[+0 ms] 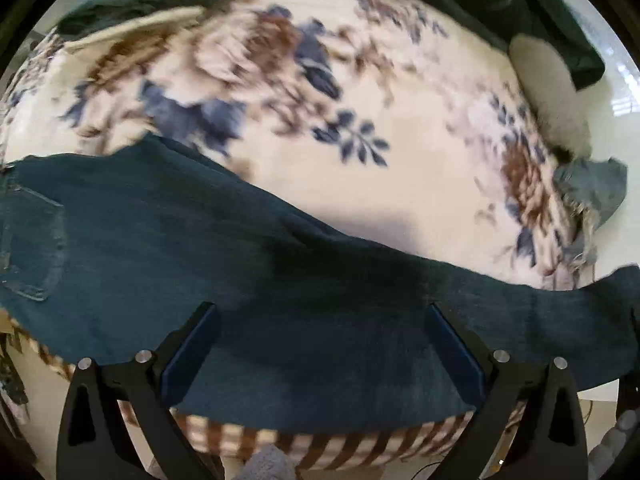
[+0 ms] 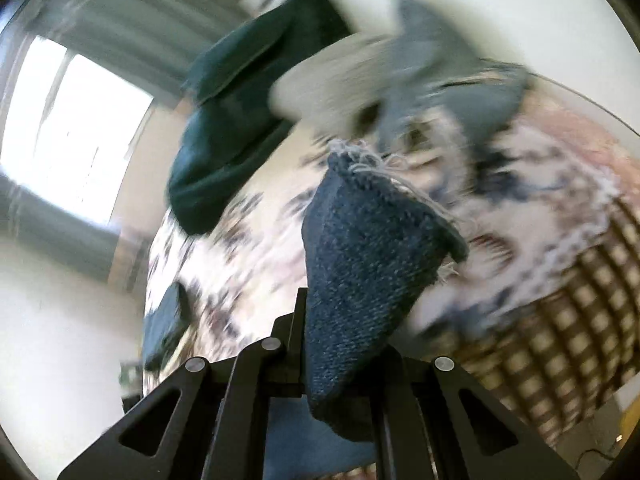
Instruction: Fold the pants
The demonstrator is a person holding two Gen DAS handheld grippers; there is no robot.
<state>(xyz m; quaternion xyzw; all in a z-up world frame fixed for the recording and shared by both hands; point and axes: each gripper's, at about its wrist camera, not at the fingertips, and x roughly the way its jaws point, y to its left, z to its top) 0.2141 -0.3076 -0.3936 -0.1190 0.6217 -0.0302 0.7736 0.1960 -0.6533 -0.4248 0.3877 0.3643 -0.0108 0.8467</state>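
With the jeans point(image 1: 248, 264) spread across the floral blanket point(image 1: 360, 92), the right gripper point(image 2: 320, 344) clamps their frayed hem point(image 2: 372, 216) while the left gripper point(image 1: 320, 344) gapes above the leg, so the hem could slip mid-fold

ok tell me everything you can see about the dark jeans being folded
The jeans are dark blue denim, stretched lengthwise across the floral blanket near the bed's edge. A stitched back pocket shows at the left end. The left gripper hangs over the middle, jaws wide apart, not gripping. The right gripper is clamped on the frayed hem, lifted off the blanket.
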